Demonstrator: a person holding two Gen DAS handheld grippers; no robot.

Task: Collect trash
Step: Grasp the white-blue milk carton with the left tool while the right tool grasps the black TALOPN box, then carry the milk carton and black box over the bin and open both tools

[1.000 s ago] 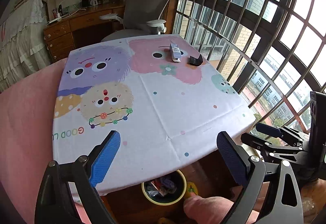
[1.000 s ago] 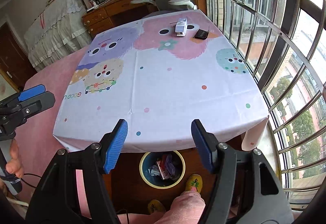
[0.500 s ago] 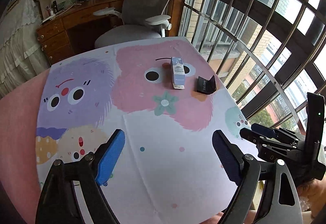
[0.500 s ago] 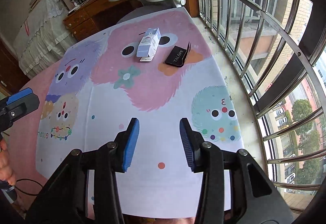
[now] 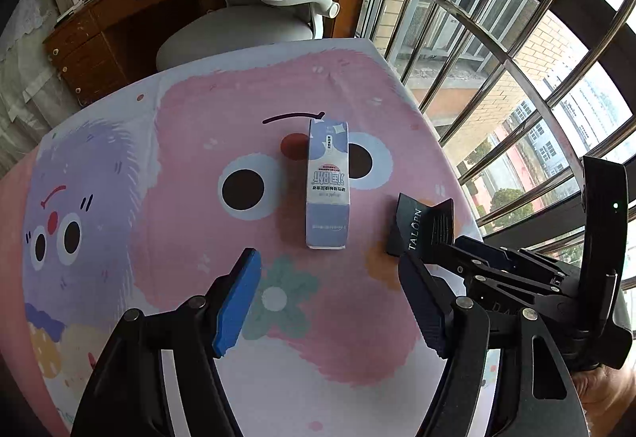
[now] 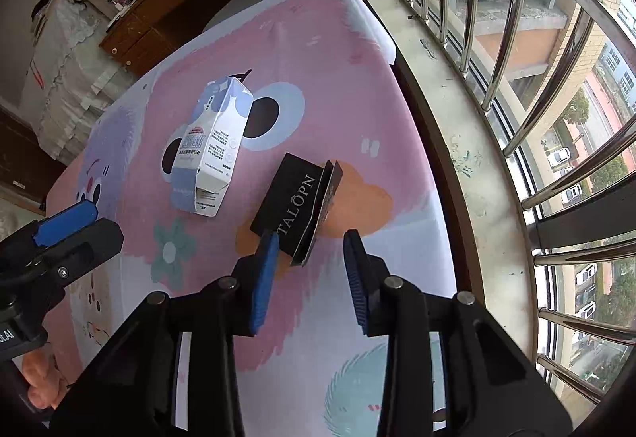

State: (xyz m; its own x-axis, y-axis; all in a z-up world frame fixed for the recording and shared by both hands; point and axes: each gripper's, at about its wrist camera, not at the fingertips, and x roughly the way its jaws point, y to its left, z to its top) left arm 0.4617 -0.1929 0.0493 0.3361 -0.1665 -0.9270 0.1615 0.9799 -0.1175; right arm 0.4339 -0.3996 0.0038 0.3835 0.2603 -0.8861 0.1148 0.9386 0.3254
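Tablecloth (image 5: 190, 143), printed with fuzzy cartoon monsters in pink and purple, covers the table; fabric flat with faint fold creases. Two pieces of trash on it: a pale blue and white milk carton (image 5: 328, 184) lying on its side over the pink monster's eyes, rectangular, glossy card, and just to its right a black cardboard box (image 5: 417, 228) marked TALOPN, flap open, flattened. The two are near each other but apart.

Left gripper (image 5: 330, 298), blue-padded fingers on black frame, jaws spread wide, nothing between them, sits short of the carton's near end. Right gripper (image 6: 308, 270) has jaws partly apart, empty, with the near corner of the black box just between the pad tips; whether the left pad touches it, cannot tell. In the right wrist view the carton (image 6: 210, 151) lies left of the black box (image 6: 296, 204), and the left gripper (image 6: 65, 226) shows at the left edge.

Around: grey office chair (image 5: 270, 20) tucked behind the far table edge, wooden desk (image 5: 131, 20) with clutter beyond, metal window bars (image 6: 528, 51) along the right side close to the table edge. Nothing blocks either piece.
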